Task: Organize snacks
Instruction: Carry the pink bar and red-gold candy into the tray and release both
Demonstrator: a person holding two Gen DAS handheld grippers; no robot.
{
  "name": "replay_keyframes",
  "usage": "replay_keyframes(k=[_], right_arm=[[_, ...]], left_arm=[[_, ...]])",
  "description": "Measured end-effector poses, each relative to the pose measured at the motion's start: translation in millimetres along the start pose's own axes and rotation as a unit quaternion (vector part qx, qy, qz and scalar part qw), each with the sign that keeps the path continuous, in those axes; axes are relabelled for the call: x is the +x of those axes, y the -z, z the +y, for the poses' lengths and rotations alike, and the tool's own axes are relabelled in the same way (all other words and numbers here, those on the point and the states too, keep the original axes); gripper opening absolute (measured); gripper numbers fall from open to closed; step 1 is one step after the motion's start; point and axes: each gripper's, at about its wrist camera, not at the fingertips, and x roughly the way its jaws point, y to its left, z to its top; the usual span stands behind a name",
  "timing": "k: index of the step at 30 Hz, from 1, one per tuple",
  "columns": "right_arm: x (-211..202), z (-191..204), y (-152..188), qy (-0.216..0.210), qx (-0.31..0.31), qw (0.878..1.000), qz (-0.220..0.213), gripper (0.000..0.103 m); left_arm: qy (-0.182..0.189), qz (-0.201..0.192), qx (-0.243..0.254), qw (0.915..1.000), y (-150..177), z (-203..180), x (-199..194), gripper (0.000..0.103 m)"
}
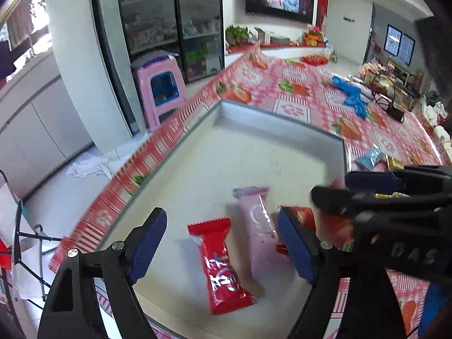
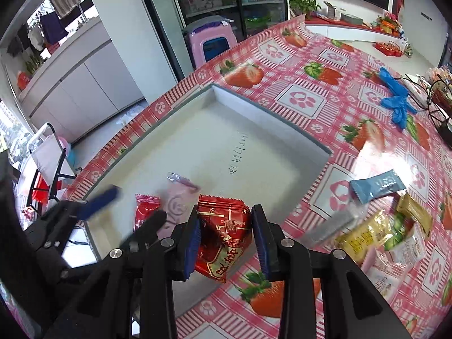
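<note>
A shallow white box (image 1: 254,152) lies on the strawberry tablecloth; it also shows in the right wrist view (image 2: 197,130). In it lie a red snack packet (image 1: 223,268) and a pink one (image 1: 260,226). My left gripper (image 1: 223,243) is open above them, empty. My right gripper (image 2: 226,243) is shut on a dark red snack bag (image 2: 223,234) and holds it over the box's near right edge. The right gripper also shows in the left wrist view (image 1: 395,195), and the left one shows in the right wrist view (image 2: 124,206).
Loose snacks lie right of the box: a blue packet (image 2: 375,186), a gold one (image 2: 415,212), a yellow one (image 2: 364,234). Blue gloves (image 2: 395,99) and a wire basket (image 2: 440,104) sit farther back. The table's left edge drops to the floor by a pink stool (image 1: 161,90).
</note>
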Motion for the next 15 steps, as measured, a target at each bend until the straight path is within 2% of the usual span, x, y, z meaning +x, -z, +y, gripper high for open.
replay_keyframes(k=[1,2,3,5,7,9,15], right_arm=[[2,1,0,0.003,0.0,1.0,0.003,0.058],[3,2,0,0.007,-0.001,1.0,0.004,0.07],[3,3,0,0.011,-0.002,1.0,0.004,0.078],[2,4,1,0.02,-0.008,1.0,0.003,0.079],[-1,5,2,0.026,-0.011,1.0,0.003,0.079],[-4,4,4,0.036,-0.014,0.999,0.001,0.103],[-20,0,17,0.07,-0.022,0.997,-0.014,0.103]], left_arm=[[-0.001,0.006,0.002,1.0,-1,0,1,0.087],[-0.004,0.012,0.004,0.9999,-1,1,3,0.088],[-0.009,0.014,0.005,0.9999,-1,1,4,0.089],[-0.026,0.017,0.01,0.9995,0,0,5,0.096],[-0.033,0.018,0.012,0.9992,1,-1,5,0.097],[-0.03,0.018,0.01,0.9993,1,-3,3,0.097],[-0.028,0.012,0.018,0.9994,4,-10,-8,0.097]])
